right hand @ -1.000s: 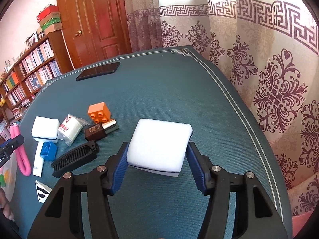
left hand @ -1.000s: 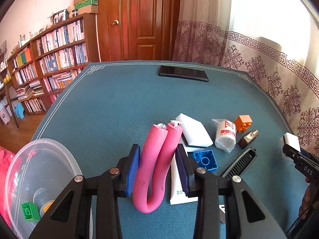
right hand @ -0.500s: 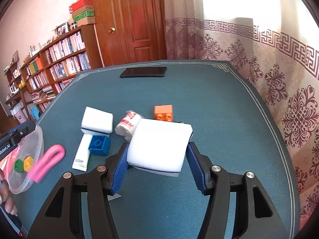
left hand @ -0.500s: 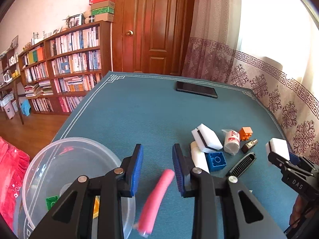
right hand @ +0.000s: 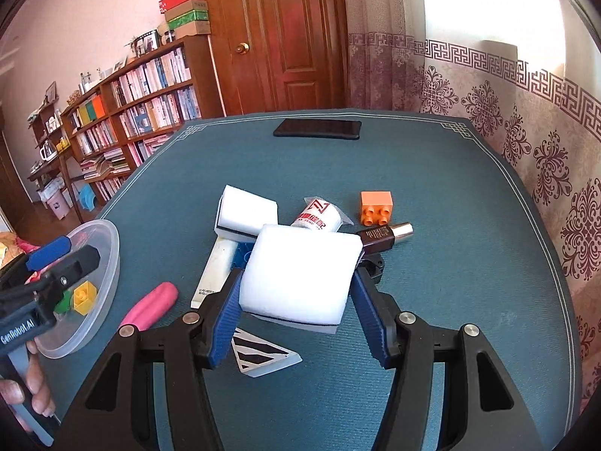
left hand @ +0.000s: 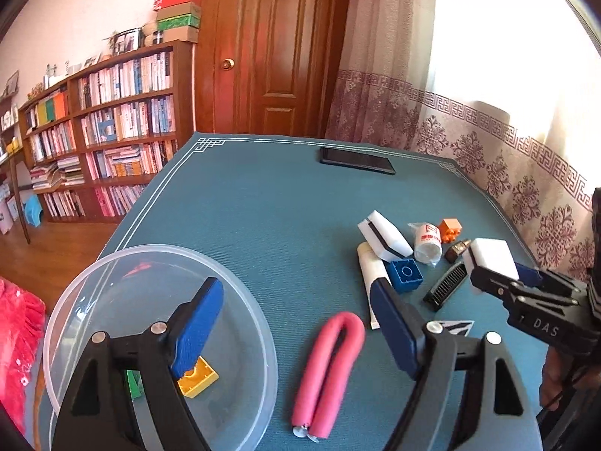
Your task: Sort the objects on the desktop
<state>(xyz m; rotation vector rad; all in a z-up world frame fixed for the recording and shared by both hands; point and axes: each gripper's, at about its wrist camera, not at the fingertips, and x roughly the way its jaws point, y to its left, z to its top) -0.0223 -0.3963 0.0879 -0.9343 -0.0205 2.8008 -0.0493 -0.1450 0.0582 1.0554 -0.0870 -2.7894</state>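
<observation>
Two bricks, yellow and green, lie in the clear plastic bowl [left hand: 75,300] while most clutter remains on the ribbed teal mat [left hand: 263,206]: the empty, wide-open left gripper [left hand: 296,323] hangs above the bent pink foam roller [left hand: 330,368], and the right gripper [right hand: 296,315] clamps a soft white sponge [right hand: 300,274].

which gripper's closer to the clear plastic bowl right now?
Left. The left gripper hangs open with one finger over the bowl and the other past its rim. The right gripper is further across the table, shut on a white sponge.
</observation>
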